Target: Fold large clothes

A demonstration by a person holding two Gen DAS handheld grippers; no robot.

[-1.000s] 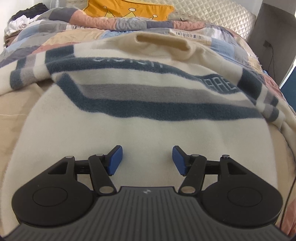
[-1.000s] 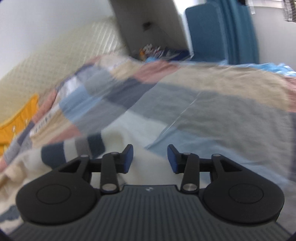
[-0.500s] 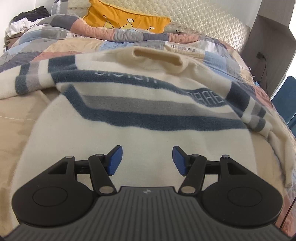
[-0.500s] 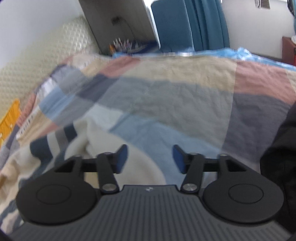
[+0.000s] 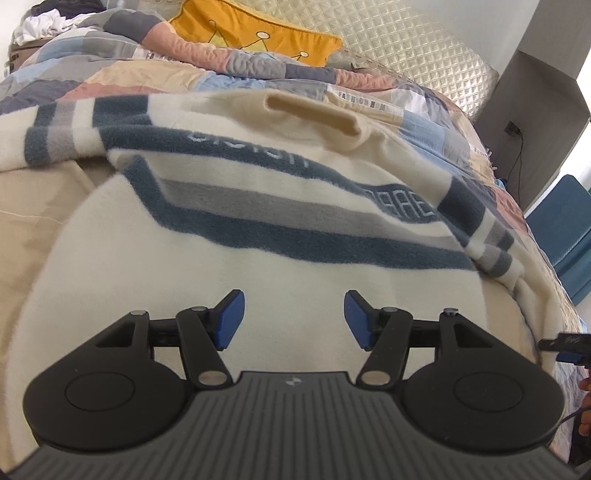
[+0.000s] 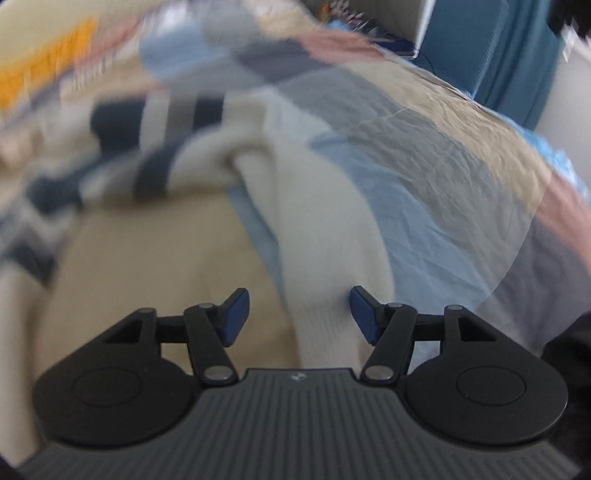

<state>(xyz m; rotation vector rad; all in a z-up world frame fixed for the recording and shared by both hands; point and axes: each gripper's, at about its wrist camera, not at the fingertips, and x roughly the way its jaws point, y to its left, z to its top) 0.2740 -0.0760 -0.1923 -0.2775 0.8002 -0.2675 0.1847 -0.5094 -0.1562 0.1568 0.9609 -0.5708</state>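
A cream sweater [image 5: 280, 266] with navy and grey chest stripes lies spread flat on the bed, its collar [image 5: 314, 114] at the far end. My left gripper [image 5: 293, 319] hovers open over the plain lower body of the sweater, with nothing between its pads. In the blurred right wrist view the sweater's cream sleeve [image 6: 332, 236] runs down from the striped shoulder toward me. My right gripper [image 6: 299, 314] stands open just above the sleeve's lower end, and its pads do not press the cloth. A tip of the right gripper [image 5: 565, 345] shows at the right edge of the left wrist view.
A patchwork quilt [image 5: 110, 81] covers the bed under the sweater. An orange cushion [image 5: 255, 29] and a quilted headboard [image 5: 406, 48] are at the far end. A grey cabinet [image 5: 535, 92] and a blue chair [image 5: 565, 236] stand on the right. Loose clothes [image 5: 48, 18] are piled far left.
My right gripper's jaws have widened, and it has swung from the quilt over to the sweater's right sleeve. My left gripper has drawn back a little, still open.
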